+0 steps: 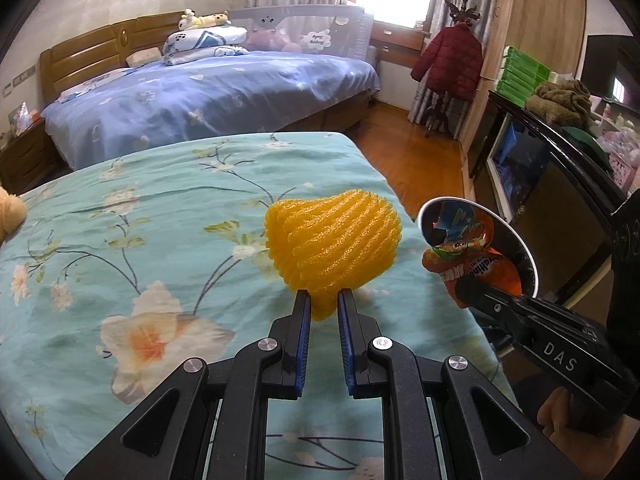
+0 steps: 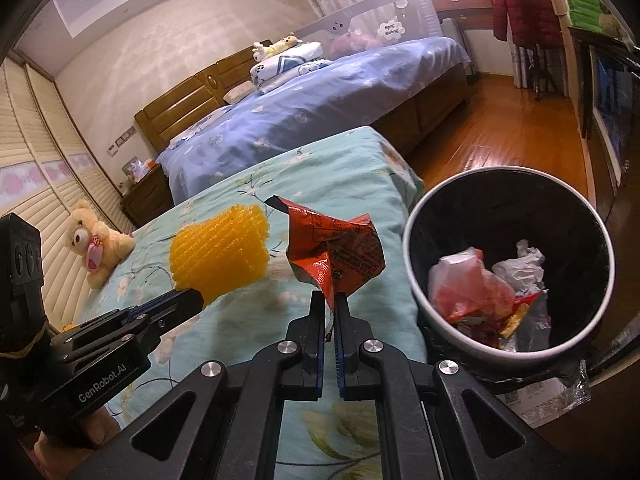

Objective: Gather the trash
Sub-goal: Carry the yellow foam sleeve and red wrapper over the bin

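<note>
My left gripper [image 1: 323, 300] is shut on the narrow end of a yellow foam fruit net [image 1: 332, 246], held up over the teal flowered bedspread [image 1: 120, 240]. From the right wrist the same net [image 2: 218, 254] shows at the left, pinched by the left gripper [image 2: 192, 298]. My right gripper [image 2: 330, 300] is shut on a crumpled red-orange snack wrapper [image 2: 336, 250], just left of the black waste bin [image 2: 508, 260]. The left wrist view has that wrapper [image 1: 472, 264] at the right, held by the right gripper [image 1: 466, 292], with the bin's rim [image 1: 516, 240] behind it.
The bin holds plastic bags and wrappers [image 2: 480, 284]. A teddy bear [image 2: 96, 244] lies on the bedspread at the left. Beyond stand a blue-covered bed [image 1: 208, 92], wooden floor [image 2: 500, 136], a dark cabinet [image 1: 560, 184] and a red jacket [image 1: 452, 60] on a stand.
</note>
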The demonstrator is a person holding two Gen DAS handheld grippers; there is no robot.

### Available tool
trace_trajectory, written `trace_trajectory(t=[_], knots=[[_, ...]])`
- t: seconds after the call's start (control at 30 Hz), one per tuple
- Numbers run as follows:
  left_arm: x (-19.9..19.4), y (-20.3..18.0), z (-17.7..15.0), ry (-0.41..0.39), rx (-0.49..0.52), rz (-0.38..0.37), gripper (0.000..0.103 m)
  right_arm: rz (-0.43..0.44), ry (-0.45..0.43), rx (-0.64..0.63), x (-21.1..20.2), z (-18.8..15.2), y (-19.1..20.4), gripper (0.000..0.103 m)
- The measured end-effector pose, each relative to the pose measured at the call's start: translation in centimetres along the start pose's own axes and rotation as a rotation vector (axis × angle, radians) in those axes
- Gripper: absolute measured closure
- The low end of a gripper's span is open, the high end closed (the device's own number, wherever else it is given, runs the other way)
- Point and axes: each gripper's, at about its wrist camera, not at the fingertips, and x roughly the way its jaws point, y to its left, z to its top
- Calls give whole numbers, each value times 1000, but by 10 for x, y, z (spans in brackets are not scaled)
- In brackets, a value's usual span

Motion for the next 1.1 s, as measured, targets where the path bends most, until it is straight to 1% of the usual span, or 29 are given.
trace_trajectory(t=[0.77,1.1], knots=[[10,-42,4,10,56,-82,90,-87,-32,68,-31,-6,-52,99],[17,-60,7,16,87,-104,90,-114,-43,97,-39,-6,-70,99]])
